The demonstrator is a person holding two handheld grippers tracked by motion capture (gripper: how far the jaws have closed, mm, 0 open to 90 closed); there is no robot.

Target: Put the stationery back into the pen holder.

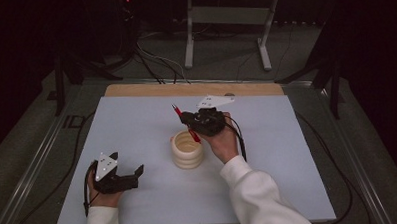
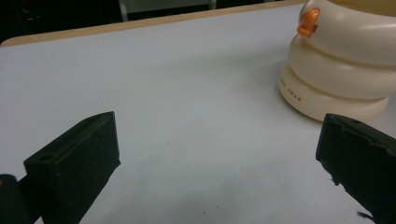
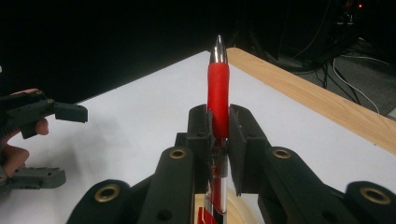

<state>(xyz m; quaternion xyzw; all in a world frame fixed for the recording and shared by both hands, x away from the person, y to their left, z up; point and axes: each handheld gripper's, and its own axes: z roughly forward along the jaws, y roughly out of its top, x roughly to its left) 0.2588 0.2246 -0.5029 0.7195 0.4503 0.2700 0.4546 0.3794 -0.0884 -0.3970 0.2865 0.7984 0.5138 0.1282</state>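
The right tool (image 1: 191, 123) is clamped on a red pen (image 3: 218, 100), held just above the cream ringed holder (image 1: 188, 150) at the middle of the table (image 1: 288, 154), the pen slanting with its lower end over the holder's mouth. The left tool (image 1: 131, 175) rests low near the table's front left, jaws wide and empty, aimed toward the holder.
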